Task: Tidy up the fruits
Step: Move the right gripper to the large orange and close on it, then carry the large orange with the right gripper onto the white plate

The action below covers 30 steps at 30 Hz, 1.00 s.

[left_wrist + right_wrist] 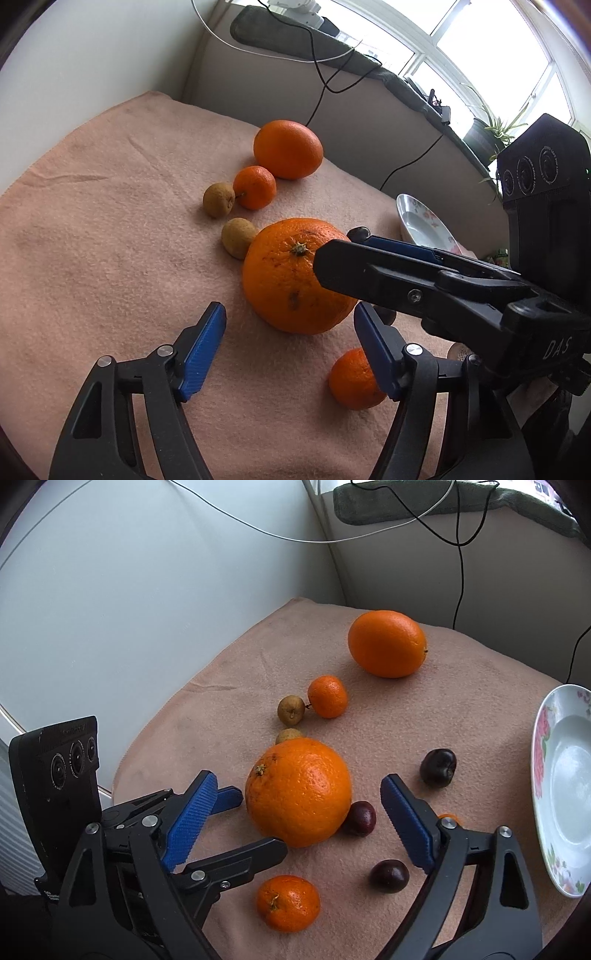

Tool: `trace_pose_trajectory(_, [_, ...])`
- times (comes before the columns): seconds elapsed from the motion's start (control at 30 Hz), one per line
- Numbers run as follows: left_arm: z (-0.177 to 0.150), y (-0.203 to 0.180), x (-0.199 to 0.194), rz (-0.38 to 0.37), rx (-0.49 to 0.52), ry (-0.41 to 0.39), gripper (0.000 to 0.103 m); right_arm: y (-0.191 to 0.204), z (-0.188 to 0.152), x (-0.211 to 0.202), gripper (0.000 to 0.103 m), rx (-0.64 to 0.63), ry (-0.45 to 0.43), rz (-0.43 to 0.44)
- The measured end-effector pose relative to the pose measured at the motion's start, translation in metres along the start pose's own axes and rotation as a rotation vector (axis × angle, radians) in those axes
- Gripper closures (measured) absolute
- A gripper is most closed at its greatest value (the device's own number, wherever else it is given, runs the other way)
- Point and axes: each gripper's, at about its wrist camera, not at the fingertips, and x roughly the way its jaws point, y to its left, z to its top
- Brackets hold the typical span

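A big orange lies stem-up on the pink cloth, and both grippers flank it. My left gripper is open, its blue pads on either side of the orange's near part without touching. My right gripper is open too, with a gap at each pad. In the right wrist view the left gripper reaches in from the lower left. Also on the cloth are a second big orange, two mandarins, two brown longans and three dark cherries.
A white flowered plate sits at the cloth's right edge. A white wall stands on the left. Behind is a ledge with cables hanging down, with a window and a potted plant beyond it. Bare cloth stretches to the left.
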Motion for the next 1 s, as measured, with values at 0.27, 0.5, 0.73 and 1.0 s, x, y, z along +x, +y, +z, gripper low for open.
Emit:
trace_pose_trajectory(0.27, [0.001, -0.002, 0.006, 0.0, 0.008, 0.008, 0.033, 0.004, 0.002, 0.01, 0.021, -0.026, 0.028, 0.006])
trace_pose_trajectory(0.5, [0.003, 0.0, 0.009, -0.014, 0.005, 0.014, 0.033, 0.002, 0.002, 0.017, 0.031, -0.025, 0.05, -0.026])
trace_pose_trajectory(0.73, [0.004, 0.001, 0.011, -0.033, 0.013, 0.016, 0.039, -0.001, 0.002, 0.016, 0.035, -0.021, 0.049, -0.023])
trace_pose_trajectory(1.0, [0.005, -0.004, 0.01, -0.016, 0.023, 0.01, 0.039, 0.0, -0.001, 0.013, 0.035, -0.009, 0.035, -0.024])
